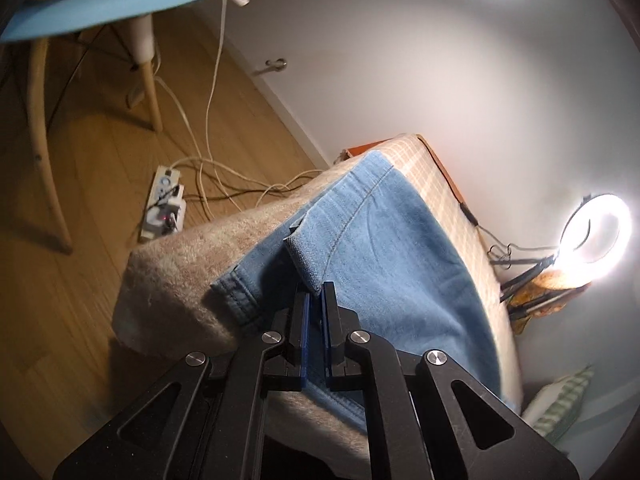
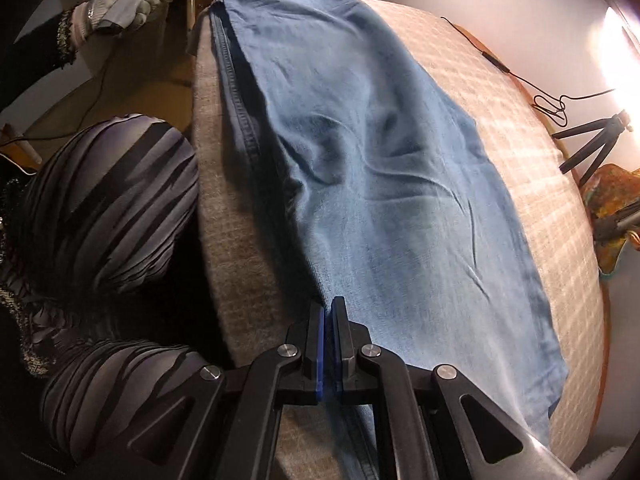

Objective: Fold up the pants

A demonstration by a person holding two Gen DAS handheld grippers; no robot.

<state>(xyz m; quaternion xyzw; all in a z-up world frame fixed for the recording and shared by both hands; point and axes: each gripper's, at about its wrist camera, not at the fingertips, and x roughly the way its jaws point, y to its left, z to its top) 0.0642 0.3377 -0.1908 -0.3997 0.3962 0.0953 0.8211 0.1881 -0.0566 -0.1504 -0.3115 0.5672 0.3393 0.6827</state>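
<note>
- The far end of the blue denim pants runs out of the right wrist view; where the right gripper's pads meet the cloth is hard to make out
- Pants lie spread on a checked blanket, one edge overhanging
- Left gripper pinches a hem corner; right gripper is clamped on the near edge
- No readable writing

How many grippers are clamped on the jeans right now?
2. The left gripper pinches the hem corner at the jeans' far end; the right gripper pinches the near edge by the person's knees.
</note>
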